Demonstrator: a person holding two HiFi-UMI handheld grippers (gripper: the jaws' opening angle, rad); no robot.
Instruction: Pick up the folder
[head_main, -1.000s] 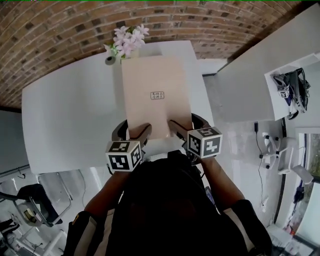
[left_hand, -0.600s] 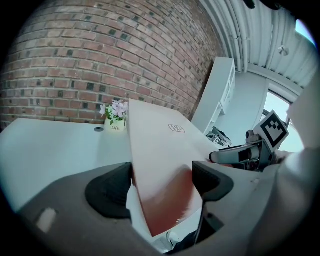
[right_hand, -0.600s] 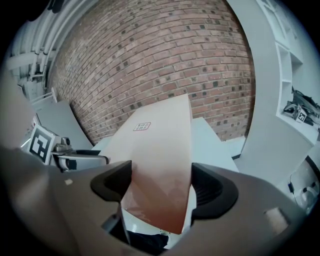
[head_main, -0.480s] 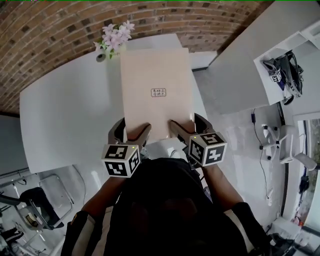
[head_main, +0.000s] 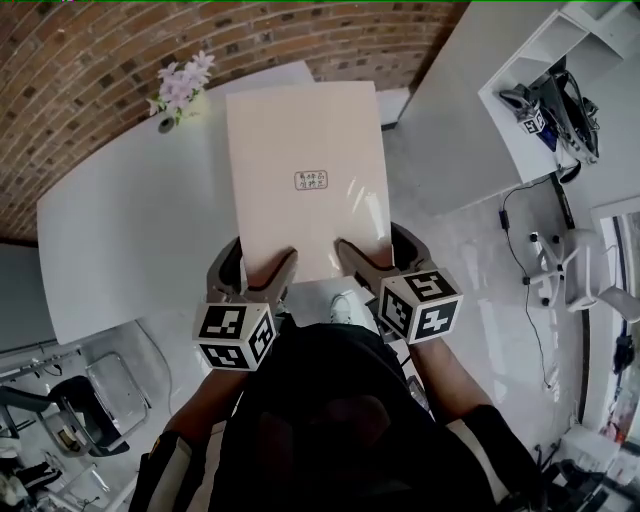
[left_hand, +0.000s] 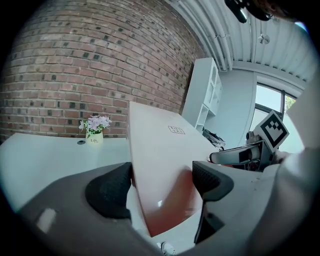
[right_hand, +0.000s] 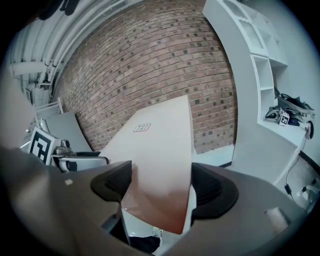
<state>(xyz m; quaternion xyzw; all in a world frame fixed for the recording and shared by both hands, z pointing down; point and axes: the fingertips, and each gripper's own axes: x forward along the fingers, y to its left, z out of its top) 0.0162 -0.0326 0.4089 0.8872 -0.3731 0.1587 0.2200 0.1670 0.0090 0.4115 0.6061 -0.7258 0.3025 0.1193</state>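
Observation:
The folder (head_main: 305, 180) is a pale pink sheet-like cover with a small printed label at its middle. It is held up off the white table (head_main: 120, 240), its far edge raised. My left gripper (head_main: 262, 270) is shut on the near left corner and my right gripper (head_main: 368, 262) on the near right corner. In the left gripper view the folder (left_hand: 165, 165) slants between the black pads of the left gripper (left_hand: 162, 187). In the right gripper view the folder (right_hand: 160, 150) also slants through the right gripper (right_hand: 160, 187).
A small vase of pink flowers (head_main: 178, 88) stands at the table's far edge, before a brick wall (head_main: 120, 50). White shelving (head_main: 545, 100) with dark gear stands at the right. A grey floor with cables lies right of the table. Chairs (head_main: 60, 400) sit at the lower left.
The folder has risen toward the camera in both grippers and no longer overlaps the flower vase. Both grippers keep their hold on its near corners.

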